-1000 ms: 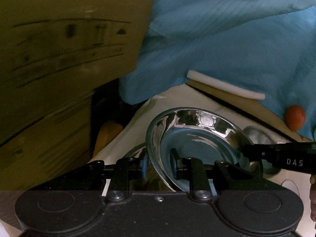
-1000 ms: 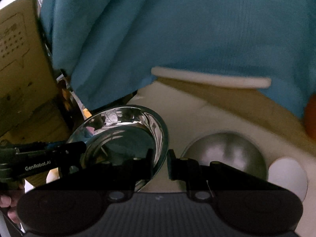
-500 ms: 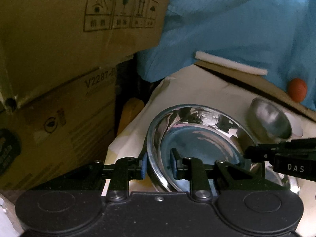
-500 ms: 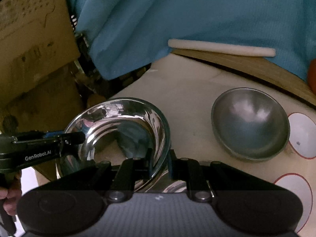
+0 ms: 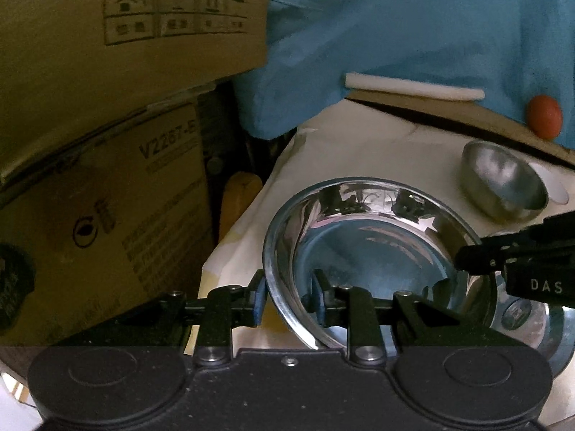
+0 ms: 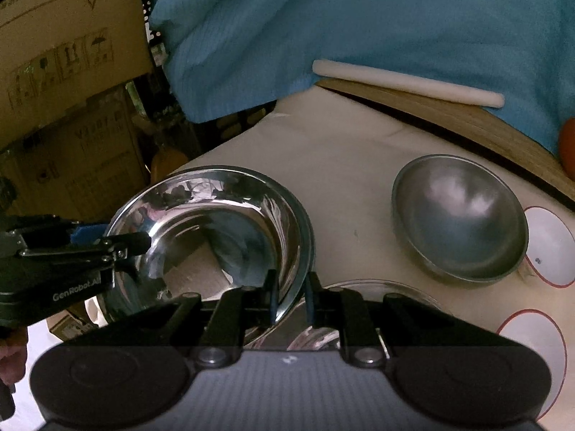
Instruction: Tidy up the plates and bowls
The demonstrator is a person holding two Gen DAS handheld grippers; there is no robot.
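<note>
Jaws: both grippers clamp shiny bowl rim | dull bowl empty

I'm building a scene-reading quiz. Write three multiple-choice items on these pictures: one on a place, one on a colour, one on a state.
1. Where does the dull grey metal bowl stand?
A. on the cream table cover, apart from the held dish
B. inside the shiny dish
C. on a cardboard box

2. What colour is the cloth hanging behind the table?
A. red
B. blue
C. white

3. How is the shiny round steel dish held?
A. by neither gripper
B. by the left gripper only
C. by both, the left gripper and right gripper each pinching its rim on opposite sides

Answers: A, the right wrist view shows bare cover between bowl and dish; B, blue fabric fills the top of both views; C, each wrist view shows its own fingers astride the rim and the other gripper at the far rim.
</note>
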